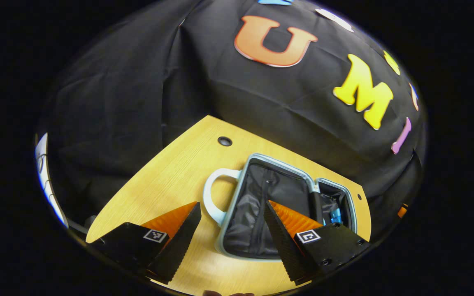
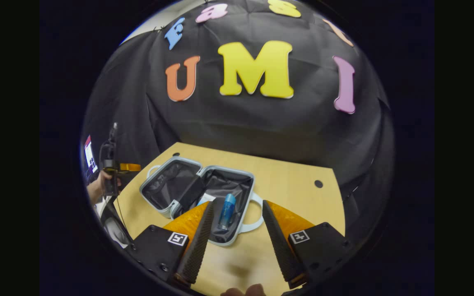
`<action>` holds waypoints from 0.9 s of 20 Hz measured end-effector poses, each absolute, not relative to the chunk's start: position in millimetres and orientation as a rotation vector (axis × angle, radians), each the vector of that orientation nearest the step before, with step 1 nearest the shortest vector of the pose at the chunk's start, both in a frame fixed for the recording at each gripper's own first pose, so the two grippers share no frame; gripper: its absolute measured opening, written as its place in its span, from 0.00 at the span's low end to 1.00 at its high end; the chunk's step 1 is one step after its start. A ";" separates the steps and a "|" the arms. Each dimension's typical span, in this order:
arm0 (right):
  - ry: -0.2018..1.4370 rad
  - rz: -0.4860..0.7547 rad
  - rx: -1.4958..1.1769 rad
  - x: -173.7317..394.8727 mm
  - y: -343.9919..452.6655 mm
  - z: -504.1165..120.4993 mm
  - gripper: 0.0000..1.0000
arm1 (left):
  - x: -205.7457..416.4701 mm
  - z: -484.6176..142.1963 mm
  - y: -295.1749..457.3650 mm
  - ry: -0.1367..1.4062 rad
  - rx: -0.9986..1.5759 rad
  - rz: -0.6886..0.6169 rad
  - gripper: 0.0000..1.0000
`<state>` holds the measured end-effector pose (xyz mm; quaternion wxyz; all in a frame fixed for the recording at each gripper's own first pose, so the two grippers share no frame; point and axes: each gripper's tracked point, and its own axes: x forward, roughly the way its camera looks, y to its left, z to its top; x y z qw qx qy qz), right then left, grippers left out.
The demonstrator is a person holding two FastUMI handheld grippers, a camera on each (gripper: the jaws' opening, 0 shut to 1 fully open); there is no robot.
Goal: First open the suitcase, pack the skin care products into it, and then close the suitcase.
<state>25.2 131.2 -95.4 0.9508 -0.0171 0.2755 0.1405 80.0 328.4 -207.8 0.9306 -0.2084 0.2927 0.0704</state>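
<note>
The light blue suitcase (image 2: 167, 209) lies open flat on the wooden table (image 2: 294, 181), both black-lined halves facing up. A blue skin care bottle (image 2: 226, 211) lies in the half nearer my right gripper (image 2: 238, 202), and something white (image 2: 206, 198) lies beside it. My right gripper is open just in front of that half, above its white handle (image 2: 257, 216). In the left gripper view, the suitcase (image 1: 237, 193) lies close ahead with the blue bottle (image 1: 335, 216) in its far half. My left gripper (image 1: 232, 203) is open over the near half's white handle (image 1: 209, 193).
Cable holes (image 1: 224, 141) (image 2: 318, 183) pierce the tabletop near its back edge. At the left of the right gripper view, a hand (image 2: 97, 187) holds the other gripper (image 2: 111, 174) beyond the table's left edge, with a lit screen (image 2: 89, 158) behind it.
</note>
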 end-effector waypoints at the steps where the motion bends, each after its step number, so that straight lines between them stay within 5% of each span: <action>1: 0.559 0.277 -0.026 16.3 122.7 -95.5 0.72 | 91.5 -217.8 333.8 0.616 -0.475 0.145 0.98; 5: 0.600 0.173 0.021 -8.8 78.0 -102.3 0.72 | 120.6 -259.4 371.1 0.669 -0.573 0.243 0.97; 9: 0.626 0.066 0.036 -24.8 43.2 -105.7 0.72 | 132.9 -280.3 367.7 0.733 -0.590 0.208 0.95; 12: 0.623 0.053 0.093 -30.1 42.6 -100.1 0.72 | 145.8 -298.6 366.9 0.760 -0.573 0.240 0.80; 13: 0.619 0.048 0.105 -29.8 41.3 -98.0 0.72 | 147.0 -302.3 368.7 0.769 -0.575 0.261 0.83; 16: 0.603 0.041 0.100 -31.8 35.1 -93.2 0.72 | 150.0 -297.4 369.8 0.764 -0.562 0.287 0.30; 17: 0.600 0.043 0.103 -32.9 35.1 -91.6 0.70 | 149.7 -294.7 369.5 0.775 -0.550 0.301 0.19; 18: 0.597 0.043 0.110 -34.6 33.8 -90.8 0.70 | 146.5 -291.3 368.0 0.785 -0.532 0.315 0.22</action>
